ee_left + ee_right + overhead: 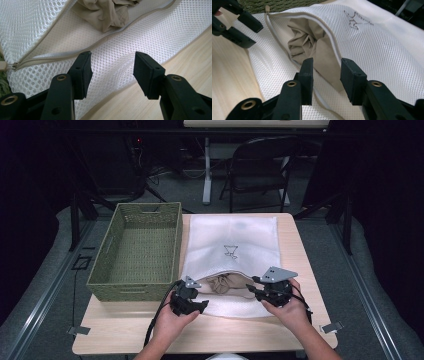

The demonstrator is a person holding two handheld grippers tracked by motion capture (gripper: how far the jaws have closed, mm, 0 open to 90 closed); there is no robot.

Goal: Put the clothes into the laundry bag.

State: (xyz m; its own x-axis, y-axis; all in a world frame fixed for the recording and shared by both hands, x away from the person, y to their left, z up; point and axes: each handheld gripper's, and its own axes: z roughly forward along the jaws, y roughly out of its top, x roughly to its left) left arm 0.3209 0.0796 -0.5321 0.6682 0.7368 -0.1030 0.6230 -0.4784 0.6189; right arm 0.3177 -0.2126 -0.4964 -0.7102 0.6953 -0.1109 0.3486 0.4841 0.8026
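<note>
I have a white mesh laundry bag [230, 245] lying flat on the table [310, 285], its zipper mouth open along the near edge, and a beige garment [226, 284] bunched just inside that mouth. My reading is that I am at the reach-in step: the cloth has to come out of the bag, probably into the green woven basket [137, 251] standing at nine o'clock of the bag, its side touching or just beside the mesh.

My left gripper [112, 71] hovers over the lower flap of mesh with its jaws spread wide and nothing between them; the zipper pull [3, 66] sits off at its nine o'clock. My right gripper [325, 75] is also parted, holding nothing, and points straight at the garment's near fold at its twelve o'clock, with the zipper edge [332, 37] arching over it.

Next, I judge, the right needs to push forward into the opening and close on cloth alone, not mesh, while the left pins the lower flap.

Room is fair: bare wood runs at six o'clock beneath both hands, the basket's rim crowds the left, and the table's edge lies near at three o'clock.
</note>
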